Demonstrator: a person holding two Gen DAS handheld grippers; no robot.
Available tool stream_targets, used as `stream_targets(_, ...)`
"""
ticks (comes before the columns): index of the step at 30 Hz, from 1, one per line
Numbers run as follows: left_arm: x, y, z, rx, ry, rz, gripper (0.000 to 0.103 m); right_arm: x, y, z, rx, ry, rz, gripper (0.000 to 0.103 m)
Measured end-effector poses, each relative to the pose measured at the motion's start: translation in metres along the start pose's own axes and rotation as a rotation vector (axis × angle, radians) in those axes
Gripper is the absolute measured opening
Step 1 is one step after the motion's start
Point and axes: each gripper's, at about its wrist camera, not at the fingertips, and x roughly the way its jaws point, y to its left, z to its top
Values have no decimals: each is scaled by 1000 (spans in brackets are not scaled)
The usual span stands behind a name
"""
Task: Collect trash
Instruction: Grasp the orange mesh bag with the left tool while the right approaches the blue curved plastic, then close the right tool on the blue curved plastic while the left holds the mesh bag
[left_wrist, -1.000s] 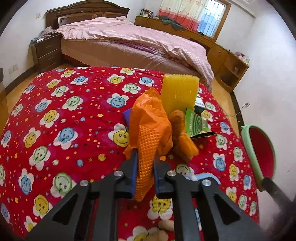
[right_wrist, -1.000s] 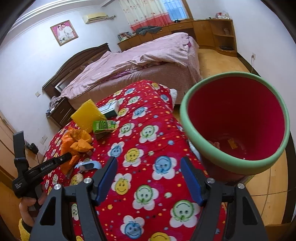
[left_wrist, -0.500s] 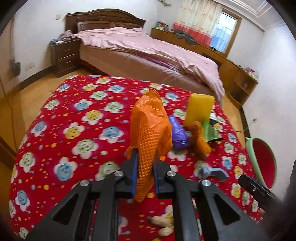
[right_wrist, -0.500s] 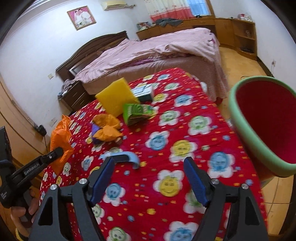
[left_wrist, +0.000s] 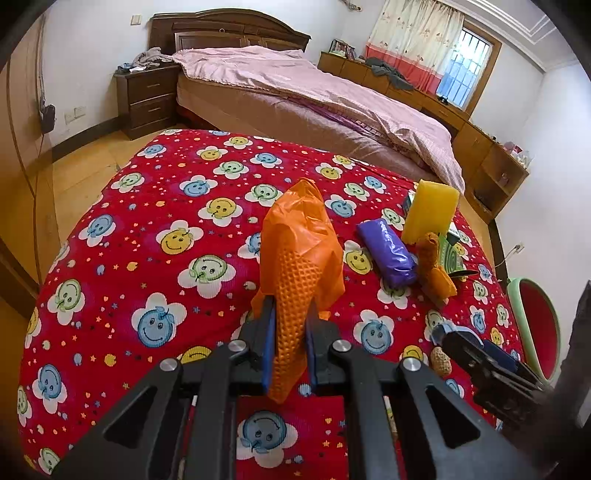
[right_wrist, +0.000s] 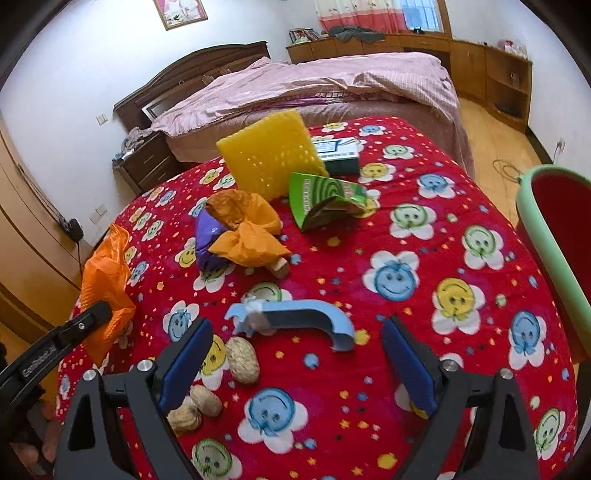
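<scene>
Closest in, three peanut shells (right_wrist: 242, 360) lie on the red smiley-flower blanket (right_wrist: 406, 221), just beside the left blue pad of the right gripper (right_wrist: 295, 360), whose jaws are opening with nothing pinched. Between them, slightly further, lies one pale blue curved plastic piece (right_wrist: 295, 319). The left gripper (left_wrist: 290, 352) is clamped on one orange plastic bag (left_wrist: 301, 258), held above the blanket. Beyond sit one purple packet (left_wrist: 386, 254), one crumpled orange wrapper (right_wrist: 245, 236), one green packet (right_wrist: 325, 199), one yellow sponge (right_wrist: 271, 155) and one small box (right_wrist: 338, 153). One red bin with a green rim (right_wrist: 539, 221) stands off the right edge.
</scene>
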Motion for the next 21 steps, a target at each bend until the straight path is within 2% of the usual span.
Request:
stream_targets(6, 0, 2, -1, -3, 1, -7, 13, 10, 7, 1, -15, -6, -49, 94)
stream_targets(13, -2, -1, -4, -1, 2, -18, 13, 12, 10, 0, -34, -23, -122, 75)
stream_targets(21, -15, -16, -6, 31, -13, -43, 13, -7, -9, 1, 39, -35, -35, 74)
